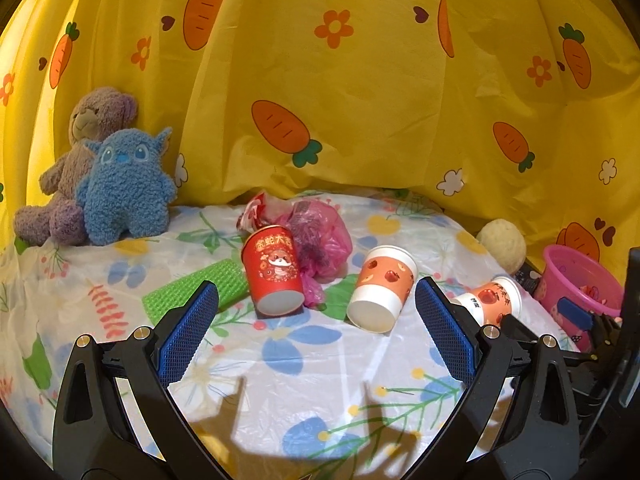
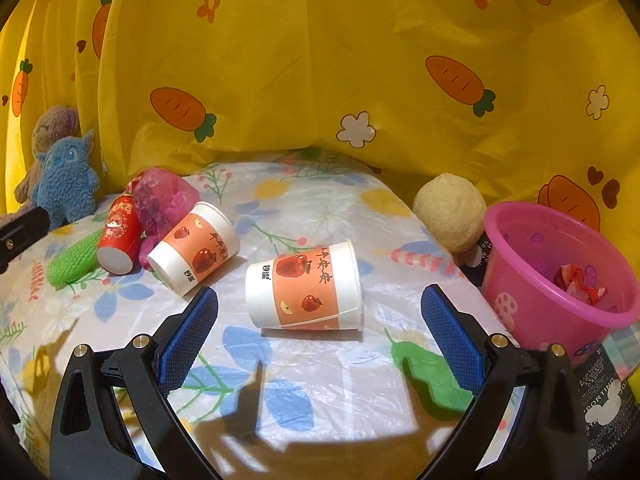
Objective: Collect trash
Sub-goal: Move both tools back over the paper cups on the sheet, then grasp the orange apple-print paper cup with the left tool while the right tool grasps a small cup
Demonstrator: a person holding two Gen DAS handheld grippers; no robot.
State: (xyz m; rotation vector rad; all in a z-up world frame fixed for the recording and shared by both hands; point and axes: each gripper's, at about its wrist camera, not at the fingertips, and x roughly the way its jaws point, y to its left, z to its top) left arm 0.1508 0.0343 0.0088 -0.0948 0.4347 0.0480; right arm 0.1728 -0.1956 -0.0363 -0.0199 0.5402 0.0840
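While both tools hover empty above the table [image 2: 320, 380], the right gripper [image 2: 320, 320] has its blue pads spread wide, framing an apple-print paper cup [image 2: 306, 286] that lies on its side just ahead of it; the left gripper [image 1: 316, 320] is likewise spread, holding nothing. The framed cup's long axis runs roughly left to right across the right wrist view, base to the left, mouth to the right. Farther out and to the left lie a second apple-print cup [image 2: 196, 246] and a red cup [image 2: 119, 240], both tipped with their bases toward the cameras, beside a crumpled pink bag [image 2: 164, 200] and a green roll [image 2: 74, 260]. To the right stands a pink bucket [image 2: 520, 276], holding one red wrapper [image 2: 580, 282]. By this evidence, collection has barely begun: three cups, the bag and possibly the roll remain on the table.
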